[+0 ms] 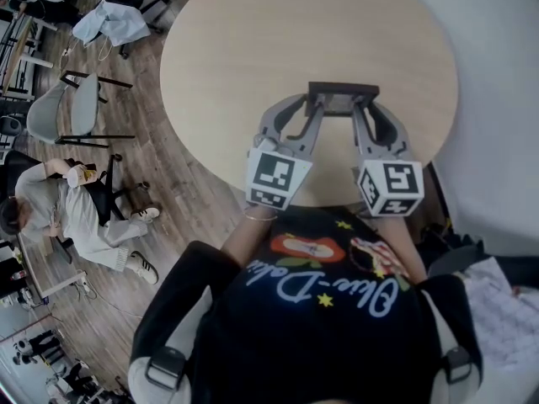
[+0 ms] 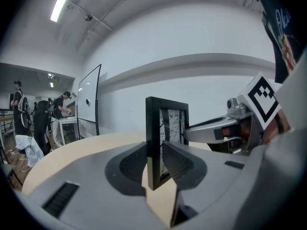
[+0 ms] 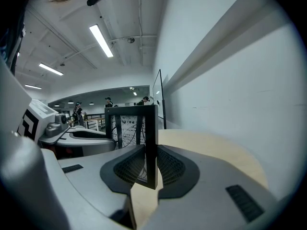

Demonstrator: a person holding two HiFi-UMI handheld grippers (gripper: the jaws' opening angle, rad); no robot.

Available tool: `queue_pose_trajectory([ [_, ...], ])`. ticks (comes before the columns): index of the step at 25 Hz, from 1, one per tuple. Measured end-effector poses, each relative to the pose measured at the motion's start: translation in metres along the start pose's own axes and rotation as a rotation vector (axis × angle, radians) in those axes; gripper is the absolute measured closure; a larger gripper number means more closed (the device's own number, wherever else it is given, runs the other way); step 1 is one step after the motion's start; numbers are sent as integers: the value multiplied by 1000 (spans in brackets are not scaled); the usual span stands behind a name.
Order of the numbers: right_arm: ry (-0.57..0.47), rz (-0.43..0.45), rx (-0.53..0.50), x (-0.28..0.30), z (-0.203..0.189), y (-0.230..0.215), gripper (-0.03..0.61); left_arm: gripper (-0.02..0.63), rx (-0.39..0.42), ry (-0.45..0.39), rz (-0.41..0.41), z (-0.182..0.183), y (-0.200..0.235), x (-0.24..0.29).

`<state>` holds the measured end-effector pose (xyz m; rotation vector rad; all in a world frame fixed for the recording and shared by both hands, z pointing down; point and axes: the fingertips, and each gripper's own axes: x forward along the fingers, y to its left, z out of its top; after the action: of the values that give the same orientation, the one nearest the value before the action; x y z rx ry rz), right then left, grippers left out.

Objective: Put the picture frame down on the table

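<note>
Over the near side of the desk (image 1: 278,32), the picture frame (image 1: 343,99) hangs upright — the left hand-held gripper (image 1: 310,114) clamped on one side rail, the right hand-held gripper (image 1: 364,116) on the other. Both should sink evenly so the bottom edge lands flat, letting go only once it rests.

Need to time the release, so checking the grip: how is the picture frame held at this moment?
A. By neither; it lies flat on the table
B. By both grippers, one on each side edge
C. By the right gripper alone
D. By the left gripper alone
B: the left gripper and the right gripper each have their jaws closed on a side edge of the upright picture frame.
</note>
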<state>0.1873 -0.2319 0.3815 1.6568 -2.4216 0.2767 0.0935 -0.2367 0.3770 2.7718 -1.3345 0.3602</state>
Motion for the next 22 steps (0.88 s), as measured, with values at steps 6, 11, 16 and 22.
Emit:
queue_pose_trajectory([
  [6,53,-11,5,12,-11,-5,502,518,-17,30,-21,-13,5,13],
  [11,85,-17,6,22,-16,-8,502,518,-29,48,-29,-23,11,21],
  [16,120,-16,13,31,-25,-8,502,518,-37,73,-41,-32,16,27],
  [22,156,-20,19,36,-38,-14,502,518,-46,101,-59,-46,13,36],
])
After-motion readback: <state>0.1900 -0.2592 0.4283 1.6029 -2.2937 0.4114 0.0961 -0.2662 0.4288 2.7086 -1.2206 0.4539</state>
